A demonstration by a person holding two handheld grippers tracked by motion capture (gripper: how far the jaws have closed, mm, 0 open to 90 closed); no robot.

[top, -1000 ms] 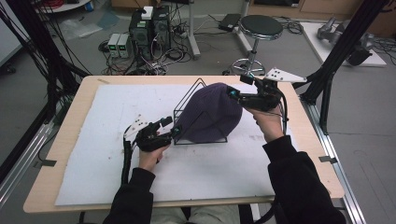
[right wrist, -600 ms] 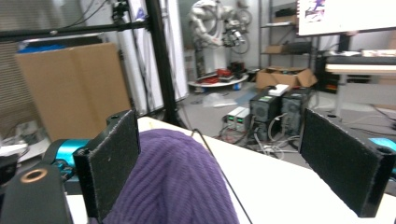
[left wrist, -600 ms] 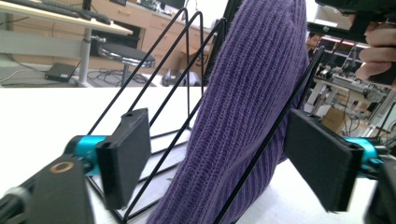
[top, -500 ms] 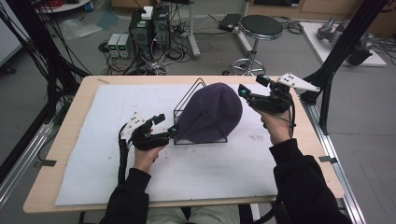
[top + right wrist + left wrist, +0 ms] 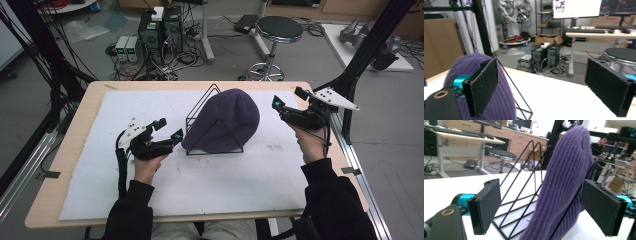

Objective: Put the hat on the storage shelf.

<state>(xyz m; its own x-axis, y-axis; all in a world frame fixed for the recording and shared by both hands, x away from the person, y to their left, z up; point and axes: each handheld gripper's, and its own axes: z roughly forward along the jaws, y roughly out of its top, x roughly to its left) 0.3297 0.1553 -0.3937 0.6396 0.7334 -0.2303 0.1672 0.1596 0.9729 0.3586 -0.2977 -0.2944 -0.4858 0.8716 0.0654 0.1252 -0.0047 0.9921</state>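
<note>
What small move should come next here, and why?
Probably ease the left gripper forward and close on the purple beanie. Its jaws are open, with the beanie's edge and the wire rack between them; the right gripper is open, off to the side.

A: Where does the high view sit?
B: Above the person's side, looking forward and down over the whole tabletop (image 5: 90, 165).
A: And the other two?
B: Each rides low on its tool, close in, looking along its jaws. All three share the purple hat (image 5: 225, 120) (image 5: 564, 185) (image 5: 496, 100) on the wire rack (image 5: 200, 107) (image 5: 524, 195) (image 5: 521, 102).
</note>
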